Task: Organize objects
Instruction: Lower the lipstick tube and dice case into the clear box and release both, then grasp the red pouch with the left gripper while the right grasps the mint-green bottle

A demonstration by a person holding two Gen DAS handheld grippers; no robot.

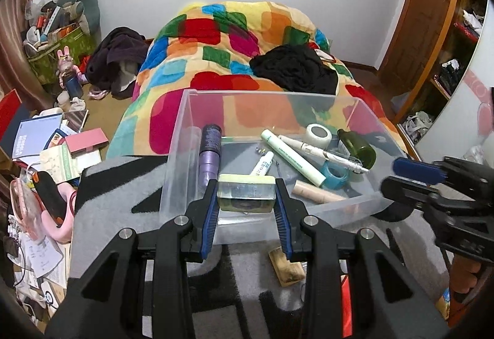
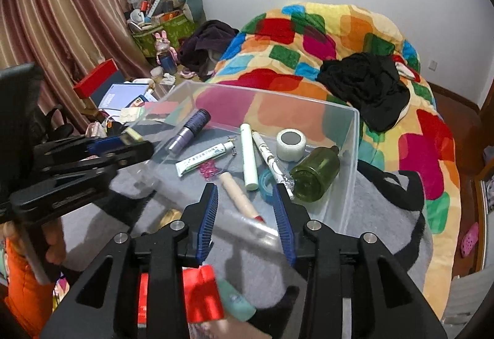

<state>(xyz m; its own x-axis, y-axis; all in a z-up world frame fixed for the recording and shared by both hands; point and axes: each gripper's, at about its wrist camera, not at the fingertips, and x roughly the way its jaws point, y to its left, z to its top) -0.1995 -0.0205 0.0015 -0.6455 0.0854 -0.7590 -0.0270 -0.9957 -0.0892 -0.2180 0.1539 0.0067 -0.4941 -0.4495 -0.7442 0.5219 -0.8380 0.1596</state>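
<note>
A clear plastic bin (image 1: 265, 93) (image 2: 268, 92) sits on a grey and black mat (image 1: 108, 200). Several items lie inside it: a purple bottle (image 1: 210, 150) (image 2: 190, 130), a green bottle (image 1: 358, 146) (image 2: 315, 173), a white tape roll (image 1: 319, 133) (image 2: 290, 141) and a beige tube (image 1: 315, 192) (image 2: 239, 198). My left gripper (image 1: 246, 200) (image 2: 123, 141) is shut on a clear block with a pale yellow top (image 1: 246, 189), held at the bin's near left corner. My right gripper (image 2: 245, 206) (image 1: 398, 177) stands open above the bin's near edge. The beige tube lies below its gap, untouched.
Beyond the bin, a bed with a colourful blanket (image 1: 247, 45) carries a black garment (image 1: 296, 67). Books and boxes (image 1: 46, 147) crowd the floor at left. A wooden brush (image 1: 285, 266) lies on the mat under my left gripper. A red packet (image 2: 203, 292) lies under my right gripper.
</note>
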